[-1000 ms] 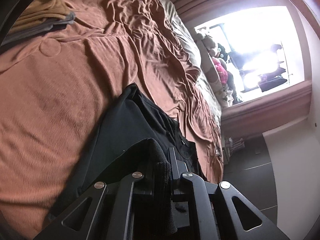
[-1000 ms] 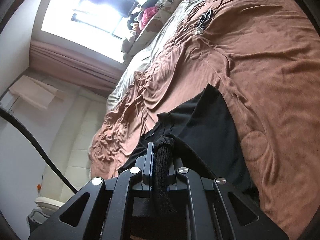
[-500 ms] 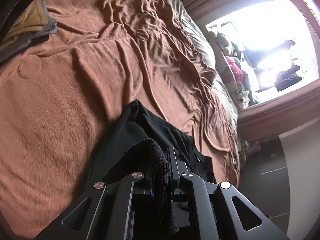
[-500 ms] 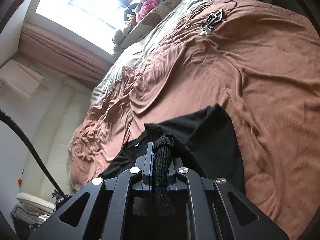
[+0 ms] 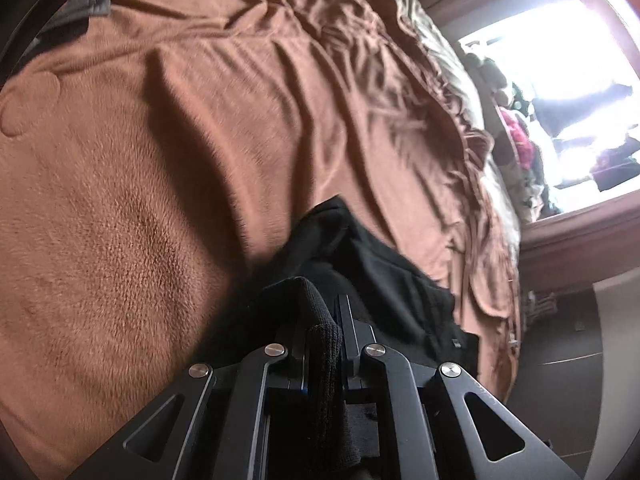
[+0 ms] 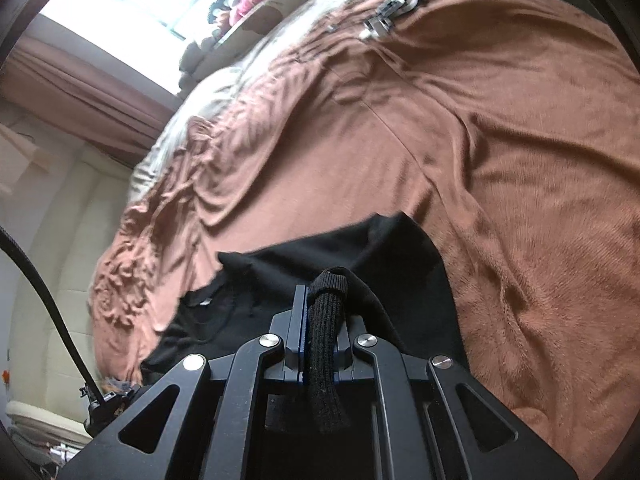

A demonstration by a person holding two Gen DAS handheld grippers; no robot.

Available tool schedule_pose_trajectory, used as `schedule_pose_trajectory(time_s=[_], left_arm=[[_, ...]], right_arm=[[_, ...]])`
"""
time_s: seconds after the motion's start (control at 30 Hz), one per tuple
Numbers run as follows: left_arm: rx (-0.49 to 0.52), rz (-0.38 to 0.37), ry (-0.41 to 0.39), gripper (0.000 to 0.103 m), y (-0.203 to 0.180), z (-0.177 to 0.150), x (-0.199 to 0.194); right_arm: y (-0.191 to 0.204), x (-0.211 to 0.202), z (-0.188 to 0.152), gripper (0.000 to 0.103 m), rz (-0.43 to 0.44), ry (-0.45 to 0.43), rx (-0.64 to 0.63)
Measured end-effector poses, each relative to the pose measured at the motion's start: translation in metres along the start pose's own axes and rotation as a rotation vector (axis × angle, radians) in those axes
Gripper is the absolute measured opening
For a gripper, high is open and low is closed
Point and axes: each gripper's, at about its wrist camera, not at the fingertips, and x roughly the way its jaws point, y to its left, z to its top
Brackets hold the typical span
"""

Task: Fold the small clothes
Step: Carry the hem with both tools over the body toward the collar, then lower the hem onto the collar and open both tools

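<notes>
A black garment [image 5: 372, 264] lies partly on the brown bedspread [image 5: 140, 184], stretched between both grippers. My left gripper [image 5: 322, 312] is shut on a ribbed black hem of it, which bunches up between the fingers. In the right wrist view the same black garment [image 6: 360, 248] spreads out ahead, and my right gripper [image 6: 320, 304] is shut on another ribbed edge. A small label [image 6: 202, 303] shows at the neckline on the left. The fingertips are hidden by the cloth.
The brown bedspread [image 6: 500, 140] is wrinkled toward the pillows. A metal object [image 6: 390, 12] lies on it far off. Folded grey clothes [image 5: 80, 4] sit at the left view's top left. A bright window [image 5: 560, 80] with stuffed toys, a black cable [image 6: 48, 300] and dark floor [image 5: 560, 380] border the bed.
Both grippers have moved forward over the bed and lower, carrying the black garment's edge. More of the garment now lies bunched close ahead, and the bedspread looks nearer.
</notes>
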Motion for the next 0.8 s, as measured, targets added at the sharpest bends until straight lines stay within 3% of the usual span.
schedule_pose_trajectory(time_s=[0.1, 0.23, 0.3, 0.33, 0.37, 0.4, 0.47, 0.5, 0.57, 0.7, 0.8], left_arm=[[-0.030, 0.002, 0.019, 0.010, 0.012, -0.004, 0.012], [0.010, 0.012, 0.034, 0.014, 0.006, -0.003, 0.006], [0.045, 0.028, 0.039, 0.022, -0.001, -0.001, -0.003], [0.056, 0.031, 0.034, 0.037, -0.003, -0.001, -0.007], [0.069, 0.029, 0.021, 0.052, -0.005, -0.001, -0.014], [0.080, 0.021, 0.006, 0.058, -0.008, -0.002, -0.021], [0.110, 0.013, -0.015, 0.070, -0.014, -0.003, -0.034], [0.127, 0.010, -0.018, 0.072, -0.016, -0.005, -0.040], [0.174, 0.005, -0.020, 0.079, -0.020, -0.008, -0.051], [0.342, 0.069, -0.009, 0.080, -0.029, -0.016, -0.067], [0.412, 0.094, 0.012, 0.086, -0.030, -0.021, -0.075]], right_arm=[[-0.007, 0.011, -0.001, 0.005, -0.012, 0.018, 0.045], [-0.006, 0.013, -0.003, 0.007, 0.000, 0.026, 0.075], [-0.003, 0.007, -0.002, 0.009, 0.034, 0.017, 0.072], [-0.001, 0.003, -0.002, 0.013, 0.045, 0.015, 0.071], [-0.002, -0.002, -0.001, 0.024, 0.074, 0.007, 0.073], [-0.001, -0.008, -0.001, 0.033, 0.095, 0.000, 0.073], [-0.001, -0.021, -0.001, 0.075, 0.135, -0.024, 0.066], [0.000, -0.029, -0.002, 0.080, 0.137, -0.041, 0.055], [0.007, -0.048, -0.004, 0.081, 0.123, -0.068, 0.002], [0.011, -0.073, -0.013, 0.081, 0.069, -0.063, -0.085], [0.014, -0.088, -0.023, 0.081, 0.008, -0.061, -0.153]])
